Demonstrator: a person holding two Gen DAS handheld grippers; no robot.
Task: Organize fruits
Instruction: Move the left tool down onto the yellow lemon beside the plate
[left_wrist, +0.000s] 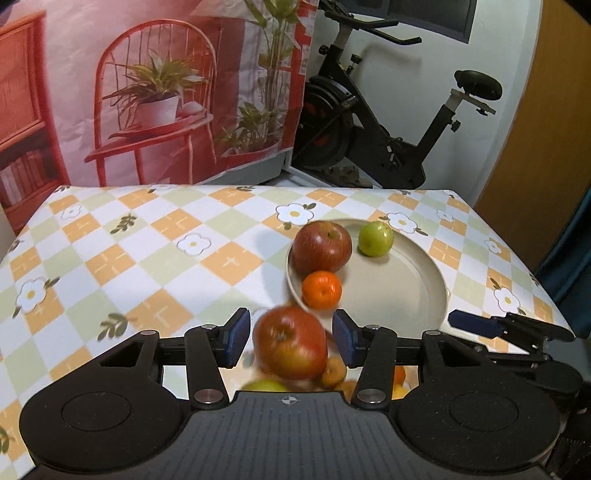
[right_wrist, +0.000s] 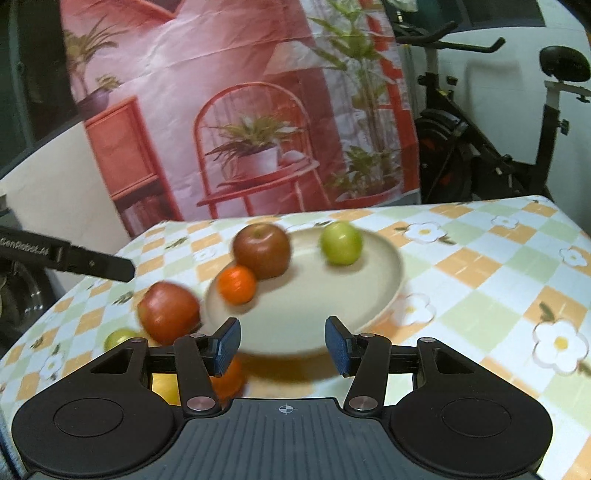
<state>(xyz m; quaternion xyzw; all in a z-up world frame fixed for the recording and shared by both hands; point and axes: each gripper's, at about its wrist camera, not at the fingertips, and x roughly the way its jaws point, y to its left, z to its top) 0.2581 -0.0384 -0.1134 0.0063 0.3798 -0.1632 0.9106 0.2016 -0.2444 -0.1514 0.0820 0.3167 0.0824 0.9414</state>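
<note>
Left tool (left_wrist: 290, 332) open: blue pads (left_wrist: 236, 338) parted, pressing on nothing. Between the pads in the left wrist view, but lower and beyond them, near red apple (left_wrist: 290, 347), blurred, a narrow gap on either side. Seen from the right wrist, same apple (right_wrist: 168, 312) resting on the bench (left_wrist: 147, 258), just beside the left rim of the plate (left_wrist: 406, 295), ungripped. Under the left tool's fingers, more loose fruit on the bench: yellow-green fruit (left_wrist: 264, 386) and small orange fruit (left_wrist: 332, 373), partly hidden, kind not clear.

Right tool (right_wrist: 282, 339) open too, jaws parted and empty, only the near rim of the plate showing past them. In the left wrist view, one finger reaching in from the right, level with the plate's near right edge.

Farther on, plate lying flat on the checked, flowered cloth. On its near left part, orange (left_wrist: 321, 290); just behind and seemingly touching it, far red apple (left_wrist: 321, 246), stem up. Green apple (left_wrist: 376, 239) at the far rim, apart from both. Right half of the plate bare.

Beyond the far bench edge, printed backdrop (left_wrist: 166, 92) of red chair and potted plants on the left, black exercise bike (left_wrist: 369, 122) against a pale wall on the right.
</note>
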